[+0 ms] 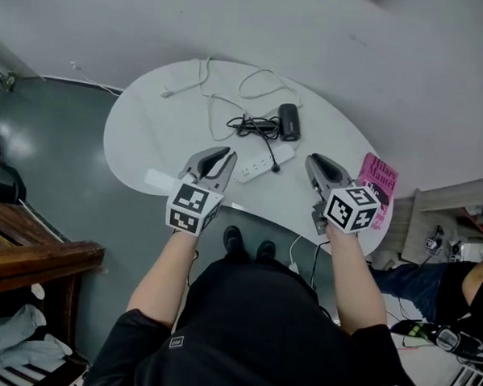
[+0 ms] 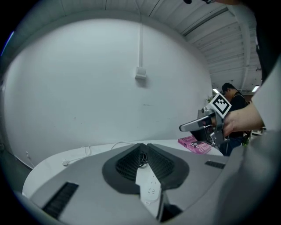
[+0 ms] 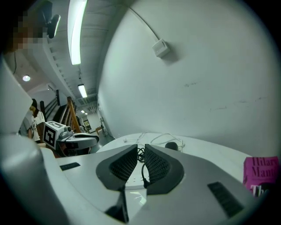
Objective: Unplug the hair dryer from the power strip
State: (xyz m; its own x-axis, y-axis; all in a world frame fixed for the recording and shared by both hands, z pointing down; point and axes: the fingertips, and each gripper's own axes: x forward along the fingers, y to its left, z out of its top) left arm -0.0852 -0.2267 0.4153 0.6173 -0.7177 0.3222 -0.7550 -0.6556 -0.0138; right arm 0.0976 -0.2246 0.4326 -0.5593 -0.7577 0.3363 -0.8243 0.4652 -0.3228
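Observation:
A white power strip [image 1: 263, 163] lies on the white oval table [image 1: 148, 135]. A black plug [image 1: 273, 166] sits on its right part. The plug's cord runs back to a coil [image 1: 253, 126] beside the black hair dryer [image 1: 289, 121]. My left gripper [image 1: 225, 153] hangs above the table's near edge, left of the strip. My right gripper [image 1: 312, 159] hangs to the strip's right. Both have only a narrow gap between the jaws and hold nothing. The strip [image 2: 149, 186] shows far below through the left gripper's [image 2: 141, 147] gap. Strip [image 3: 131, 180] and plug [image 3: 144, 181] show through the right gripper's [image 3: 140, 147] gap.
A loose white cable [image 1: 223, 82] loops across the far side of the table. A pink book [image 1: 377, 185] lies at the table's right edge. A wooden bench [image 1: 28, 254] stands at the left, shelving and clutter at the right. A white wall rises behind the table.

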